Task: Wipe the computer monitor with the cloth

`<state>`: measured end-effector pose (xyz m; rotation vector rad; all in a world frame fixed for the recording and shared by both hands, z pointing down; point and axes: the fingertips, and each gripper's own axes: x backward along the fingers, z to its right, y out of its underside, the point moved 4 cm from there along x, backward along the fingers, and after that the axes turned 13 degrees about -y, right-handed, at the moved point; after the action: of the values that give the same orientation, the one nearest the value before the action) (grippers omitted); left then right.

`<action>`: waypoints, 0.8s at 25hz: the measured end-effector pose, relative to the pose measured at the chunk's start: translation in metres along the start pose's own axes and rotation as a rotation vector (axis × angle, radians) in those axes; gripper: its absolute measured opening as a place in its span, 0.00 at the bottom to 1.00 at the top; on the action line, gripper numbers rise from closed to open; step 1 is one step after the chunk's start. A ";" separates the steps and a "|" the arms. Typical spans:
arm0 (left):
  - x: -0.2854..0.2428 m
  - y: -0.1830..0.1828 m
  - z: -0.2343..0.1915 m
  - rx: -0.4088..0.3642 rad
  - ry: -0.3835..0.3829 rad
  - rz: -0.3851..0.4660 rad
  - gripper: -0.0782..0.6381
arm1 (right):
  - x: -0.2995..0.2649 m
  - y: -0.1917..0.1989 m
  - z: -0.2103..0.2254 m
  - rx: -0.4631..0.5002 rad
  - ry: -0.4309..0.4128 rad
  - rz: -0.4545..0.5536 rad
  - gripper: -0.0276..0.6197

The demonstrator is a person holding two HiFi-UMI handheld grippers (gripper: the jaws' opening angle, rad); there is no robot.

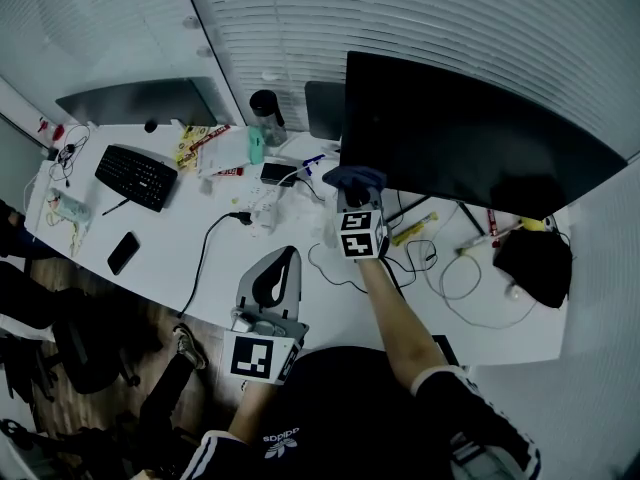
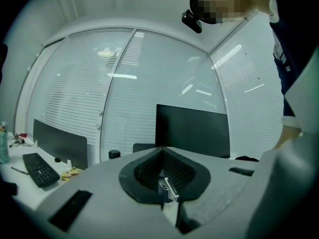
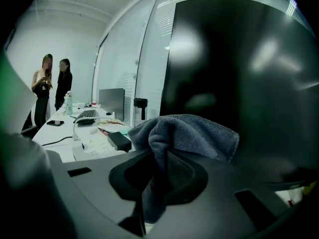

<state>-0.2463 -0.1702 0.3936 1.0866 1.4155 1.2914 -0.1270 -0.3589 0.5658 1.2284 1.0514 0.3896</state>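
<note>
The large black monitor [image 1: 470, 138] stands at the back right of the white desk [image 1: 180, 268], its screen dark. My right gripper [image 1: 357, 196] is shut on a blue-grey cloth [image 1: 355, 177], which sits at the monitor's lower left corner. In the right gripper view the cloth [image 3: 185, 133] bunches over the jaws right beside the screen [image 3: 239, 83]; contact cannot be told. My left gripper [image 1: 277, 273] hangs low over the desk's front edge, shut, holding nothing. In the left gripper view the monitor [image 2: 192, 131] lies well ahead of it.
A keyboard [image 1: 136, 176], a phone [image 1: 123, 252], a second monitor [image 1: 140, 100], a dark tumbler [image 1: 266, 116] and a power strip [image 1: 262, 208] occupy the desk's left half. Cables [image 1: 450, 278] and a black bag [image 1: 535, 263] lie under the monitor. Two people [image 3: 50, 93] stand far off.
</note>
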 end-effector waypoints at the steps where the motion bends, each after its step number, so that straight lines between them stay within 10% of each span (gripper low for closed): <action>1: 0.001 0.000 -0.004 0.000 -0.010 -0.007 0.12 | -0.003 0.000 -0.003 0.001 -0.006 -0.001 0.11; 20: 0.006 0.000 -0.009 0.009 0.015 0.014 0.12 | 0.036 -0.097 -0.004 0.078 0.012 0.166 0.11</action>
<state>-0.2568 -0.1659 0.3932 1.0966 1.4283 1.3062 -0.1387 -0.3631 0.4629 1.3899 0.9852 0.4881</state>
